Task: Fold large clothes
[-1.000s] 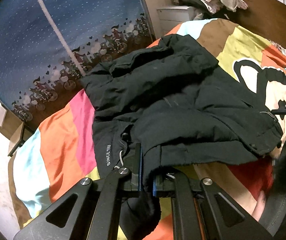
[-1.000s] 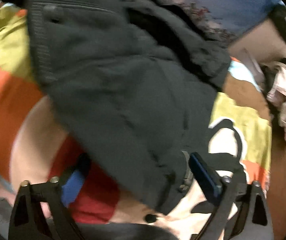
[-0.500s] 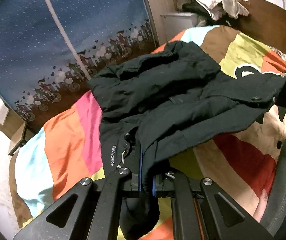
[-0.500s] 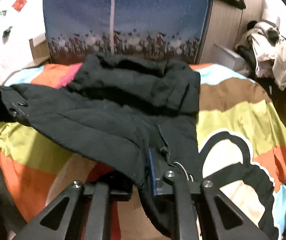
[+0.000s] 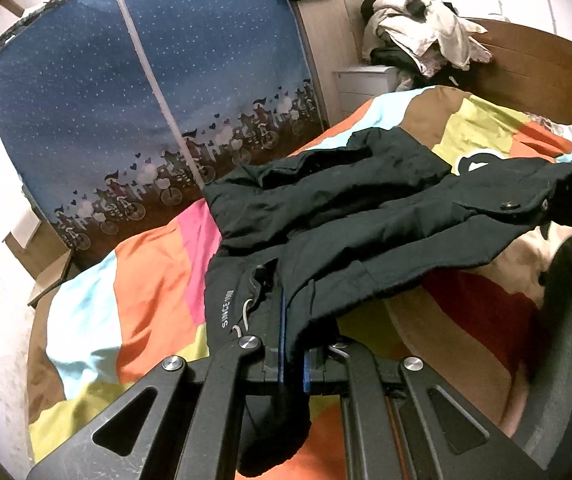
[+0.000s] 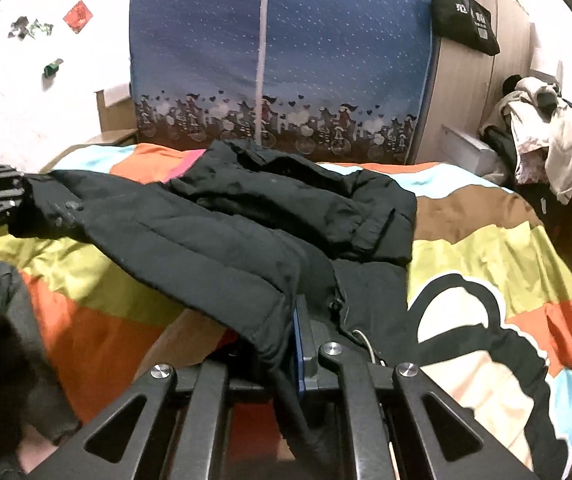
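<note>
The black jacket (image 5: 366, 216) lay spread over the patchwork bedspread (image 5: 149, 280), its hem raised at 6 o'clock. The left gripper (image 5: 292, 344) pinched one hem corner between its jaws; the right gripper (image 6: 286, 344) pinched the other. At 12 o'clock stood a zipped blue fabric wardrobe (image 6: 277, 60), contents hidden; a black tote bag (image 6: 466, 20) hung at 1 o'clock

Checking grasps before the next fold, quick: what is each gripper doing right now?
Left gripper: closed on the black padded jacket.
Right gripper: closed on the same jacket's edge.
</note>
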### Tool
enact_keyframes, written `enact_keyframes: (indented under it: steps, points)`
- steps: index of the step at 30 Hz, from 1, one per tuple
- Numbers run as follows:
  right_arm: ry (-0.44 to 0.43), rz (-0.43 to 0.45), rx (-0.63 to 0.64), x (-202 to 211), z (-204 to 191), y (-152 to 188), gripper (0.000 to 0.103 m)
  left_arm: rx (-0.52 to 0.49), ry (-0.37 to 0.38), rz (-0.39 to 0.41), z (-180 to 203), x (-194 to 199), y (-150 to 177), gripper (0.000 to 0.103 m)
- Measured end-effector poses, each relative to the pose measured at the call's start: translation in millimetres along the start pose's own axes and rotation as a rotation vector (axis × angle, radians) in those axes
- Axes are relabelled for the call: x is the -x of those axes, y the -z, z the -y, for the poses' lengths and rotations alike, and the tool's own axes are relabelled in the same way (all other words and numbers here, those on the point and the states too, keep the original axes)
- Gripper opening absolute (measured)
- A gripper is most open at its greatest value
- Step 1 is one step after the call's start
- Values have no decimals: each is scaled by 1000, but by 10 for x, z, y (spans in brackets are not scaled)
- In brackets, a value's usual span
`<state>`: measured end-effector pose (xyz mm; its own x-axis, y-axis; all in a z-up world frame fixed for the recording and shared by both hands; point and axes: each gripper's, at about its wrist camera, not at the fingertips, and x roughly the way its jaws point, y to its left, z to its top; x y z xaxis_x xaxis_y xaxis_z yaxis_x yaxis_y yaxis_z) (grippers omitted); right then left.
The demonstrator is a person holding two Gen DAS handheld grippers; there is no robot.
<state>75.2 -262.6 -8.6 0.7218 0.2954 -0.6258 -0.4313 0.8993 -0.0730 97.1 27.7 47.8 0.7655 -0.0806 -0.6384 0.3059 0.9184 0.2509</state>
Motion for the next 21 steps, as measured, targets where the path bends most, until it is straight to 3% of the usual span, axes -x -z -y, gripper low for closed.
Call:
enact_keyframes:
  steps: [6,13,21]
  points:
    - [-30,16,-35,-16,101,-119,8,12,10,-21,-26,-61,-148,6]
    - [0,51,-89,-252,194,-334,8,51,20,-38,-158,-359,-450,6]
    - [84,146,-134,-671,452,-868,8,98,-2,-22,-500,-913,-1122,6]
